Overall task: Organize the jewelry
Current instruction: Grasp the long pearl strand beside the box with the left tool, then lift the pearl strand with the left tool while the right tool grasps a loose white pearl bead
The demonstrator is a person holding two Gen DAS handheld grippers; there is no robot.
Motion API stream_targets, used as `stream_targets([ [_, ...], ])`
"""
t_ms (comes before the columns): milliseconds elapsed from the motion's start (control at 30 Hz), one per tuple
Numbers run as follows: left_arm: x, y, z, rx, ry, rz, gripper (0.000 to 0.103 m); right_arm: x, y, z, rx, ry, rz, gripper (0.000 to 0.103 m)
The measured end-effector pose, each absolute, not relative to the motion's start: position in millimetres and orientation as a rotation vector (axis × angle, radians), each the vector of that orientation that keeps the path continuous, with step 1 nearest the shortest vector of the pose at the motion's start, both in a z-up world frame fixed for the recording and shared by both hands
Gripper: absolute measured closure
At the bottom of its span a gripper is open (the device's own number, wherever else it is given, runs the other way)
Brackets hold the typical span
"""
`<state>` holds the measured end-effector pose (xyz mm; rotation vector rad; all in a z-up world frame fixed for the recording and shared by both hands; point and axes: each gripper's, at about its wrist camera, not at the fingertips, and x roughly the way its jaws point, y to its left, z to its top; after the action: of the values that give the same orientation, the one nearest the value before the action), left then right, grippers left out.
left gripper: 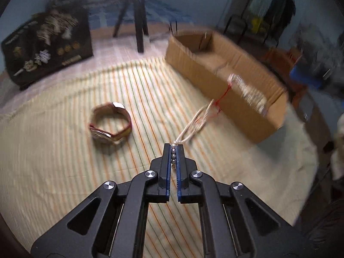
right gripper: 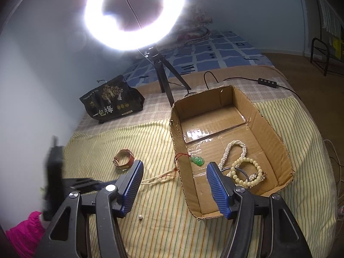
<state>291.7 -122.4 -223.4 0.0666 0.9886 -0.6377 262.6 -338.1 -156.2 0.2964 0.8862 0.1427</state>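
Observation:
My left gripper (left gripper: pixel 173 148) is shut on the beaded end of a pendant necklace cord (left gripper: pixel 194 124). The cord runs to the right over the wall of the cardboard box (left gripper: pixel 234 90). In the right wrist view the cord (right gripper: pixel 160 177) crosses the box wall (right gripper: pixel 178 150), and its green jade pendant (right gripper: pixel 197 160) lies inside the box. Pearl necklaces (right gripper: pixel 235 152) and a bead bracelet (right gripper: pixel 250 172) lie in the box too. A watch with a brown strap (left gripper: pixel 110 124) sits on the striped cloth, also in the right wrist view (right gripper: pixel 123 159). My right gripper (right gripper: pixel 174 185) is open and empty above the box's near left corner.
A black snack bag (right gripper: pixel 111 102) stands at the back left. A ring light on a tripod (right gripper: pixel 134 13) stands behind the box, with a cable and switch (right gripper: pixel 267 81). A loose pearl (right gripper: pixel 140 217) lies on the striped cloth (right gripper: pixel 163 232). The left gripper body (right gripper: pixel 53 176) shows blurred at the left.

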Motion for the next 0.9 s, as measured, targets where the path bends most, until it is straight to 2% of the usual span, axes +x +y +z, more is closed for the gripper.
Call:
stream_targets([
  [333, 270, -91, -142, -0.072, 0.815, -0.639, 0.102, 258, -324, -155, 0.266, 0.896, 0.177, 0.041],
  [533, 261, -72, -115, -0.095, 0.744, -0.618, 0.102, 256, -303, -168, 0.211, 0.943, 0.227, 0.041],
  [733, 257, -59, -110, -0.106, 0.726, -0.591, 0.102, 256, -262, -207, 0.106, 1.048, 0.337, 0.058],
  [900, 256, -55, -113, -0.091, 0.728, -0.575, 0.102, 250, -223, -247, -0.028, 1.137, 0.407, 0.066],
])
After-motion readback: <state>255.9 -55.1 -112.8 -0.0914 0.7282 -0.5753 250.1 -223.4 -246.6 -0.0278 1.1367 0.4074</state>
